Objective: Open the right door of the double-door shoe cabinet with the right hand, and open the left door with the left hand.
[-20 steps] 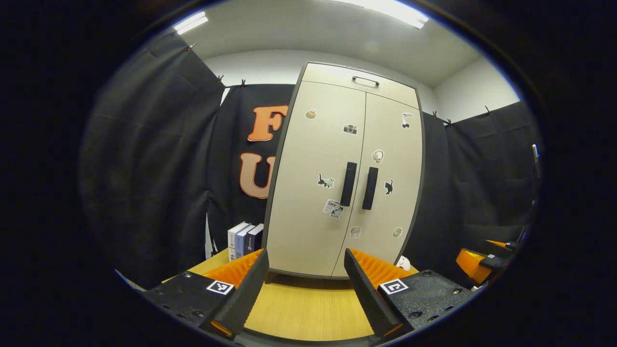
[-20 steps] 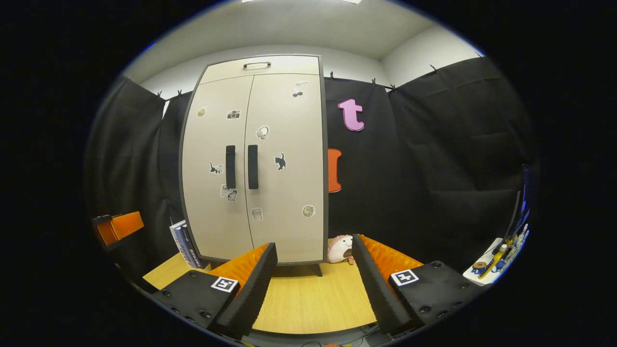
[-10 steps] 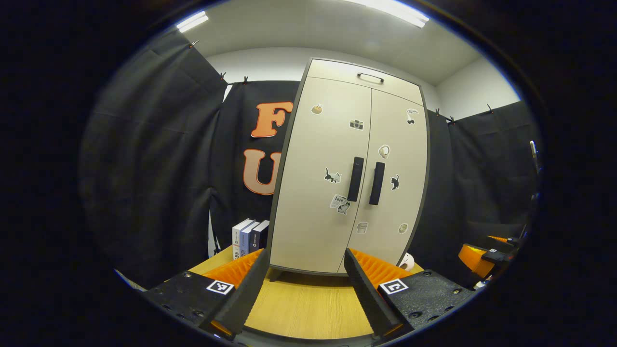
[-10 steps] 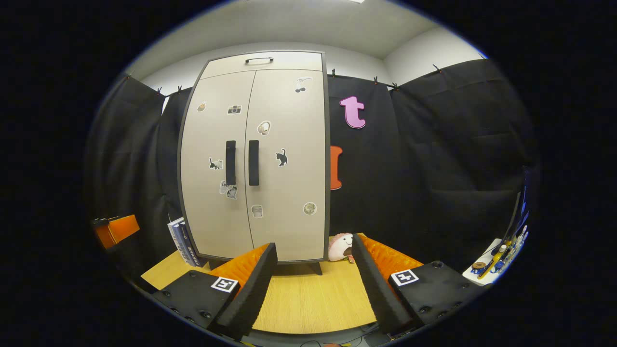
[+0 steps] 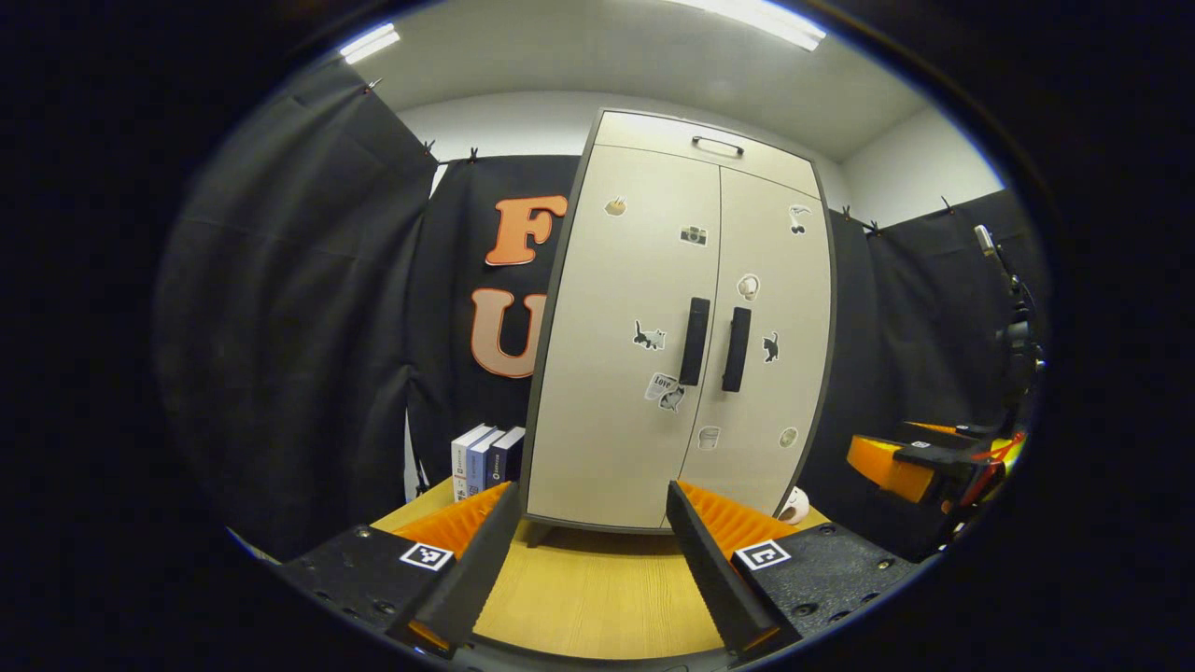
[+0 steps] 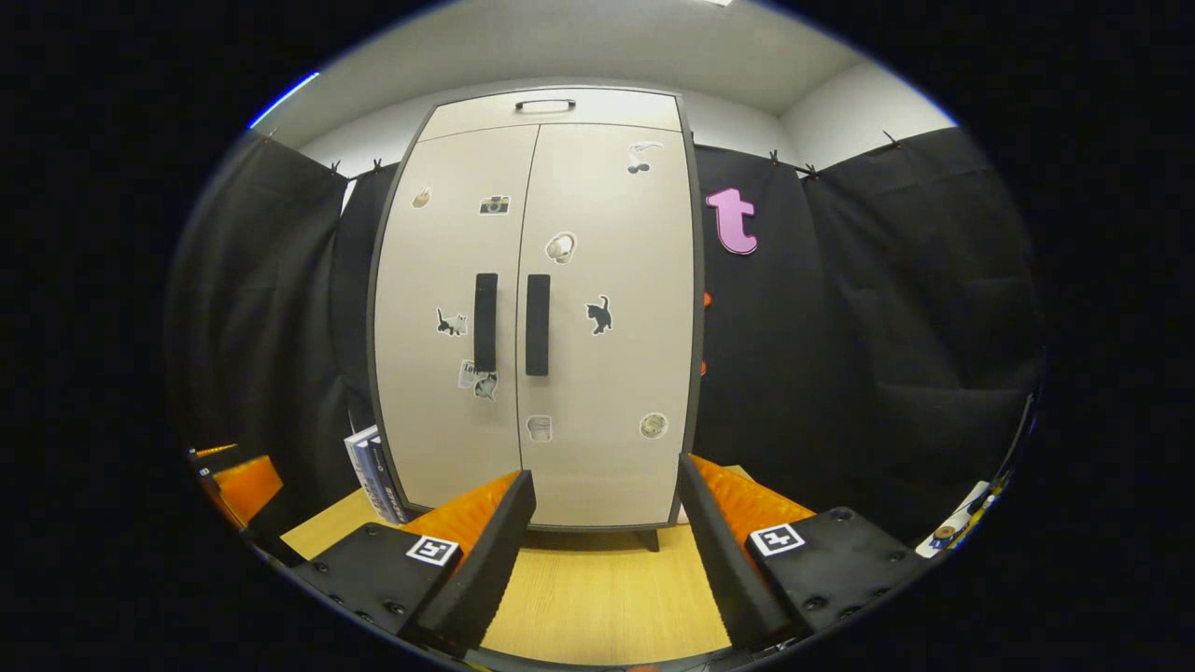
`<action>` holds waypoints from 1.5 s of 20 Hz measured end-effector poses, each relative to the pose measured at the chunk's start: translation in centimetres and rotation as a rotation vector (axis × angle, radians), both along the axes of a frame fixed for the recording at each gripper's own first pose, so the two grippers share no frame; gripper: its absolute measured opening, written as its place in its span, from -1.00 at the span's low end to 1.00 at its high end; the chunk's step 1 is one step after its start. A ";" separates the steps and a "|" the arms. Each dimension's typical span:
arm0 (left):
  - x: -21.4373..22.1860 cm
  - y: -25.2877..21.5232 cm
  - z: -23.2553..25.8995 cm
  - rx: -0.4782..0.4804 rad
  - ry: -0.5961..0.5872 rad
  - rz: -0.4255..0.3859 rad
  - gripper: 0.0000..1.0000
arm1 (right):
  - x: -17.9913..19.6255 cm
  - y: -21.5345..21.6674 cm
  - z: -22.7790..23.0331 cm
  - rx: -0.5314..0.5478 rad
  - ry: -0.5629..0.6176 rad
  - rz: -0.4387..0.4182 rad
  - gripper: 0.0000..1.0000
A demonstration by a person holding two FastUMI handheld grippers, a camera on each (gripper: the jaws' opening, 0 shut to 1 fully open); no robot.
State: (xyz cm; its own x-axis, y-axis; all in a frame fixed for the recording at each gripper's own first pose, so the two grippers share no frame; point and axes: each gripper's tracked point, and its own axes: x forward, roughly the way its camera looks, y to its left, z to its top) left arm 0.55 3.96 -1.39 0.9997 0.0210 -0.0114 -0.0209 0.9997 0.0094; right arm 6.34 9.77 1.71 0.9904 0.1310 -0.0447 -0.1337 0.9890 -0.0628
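Wooden table (image 5: 597,597): shoe cabinet (image 6: 537,308) closed, ahead of left tongs (image 5: 588,551), right tongs (image 6: 607,537); both spread, empty.

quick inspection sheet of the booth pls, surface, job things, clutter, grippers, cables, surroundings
surface: wooden tabletop, cabinet standing on it
job's things: shoe cabinet, left door and right door both closed; two black handles, left handle, right handle, untouched
clutter: books left of the cabinet; small plush toy at its right foot
grippers: left gripper open, right gripper open, both short of the doors
cables: nothing seen
surroundings: black cloth walls, white ceiling with strip lights
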 end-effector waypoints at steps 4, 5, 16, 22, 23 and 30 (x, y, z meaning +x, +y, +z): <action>0.9 0.5 -0.7 0.010 0.019 -0.005 0.89 | 3.3 2.7 1.8 0.001 -0.011 0.031 0.95; 1.1 0.4 -1.1 0.015 0.032 -0.012 0.89 | 4.3 3.3 2.2 0.000 -0.012 0.032 0.95; 3.8 1.0 -1.7 0.037 0.055 -0.038 0.89 | 14.3 8.5 6.7 0.017 -0.040 0.026 0.94; 5.4 2.2 -1.8 0.029 0.057 -0.011 0.89 | 18.7 10.8 7.8 0.006 -0.055 0.029 0.76; 5.5 2.3 -1.8 0.029 0.057 -0.007 0.89 | 19.4 10.8 7.7 0.010 -0.048 0.026 0.83; 6.2 2.7 -2.0 0.019 0.069 0.021 0.89 | 22.5 11.1 6.5 0.026 0.018 0.007 0.43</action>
State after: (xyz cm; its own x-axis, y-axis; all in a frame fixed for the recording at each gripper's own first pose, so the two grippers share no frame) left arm 6.79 6.66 -3.35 0.9959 0.0430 -0.0795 -0.0407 0.9987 0.0309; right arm 28.88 20.85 8.22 0.9884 0.1397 -0.0588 -0.1419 0.9893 -0.0342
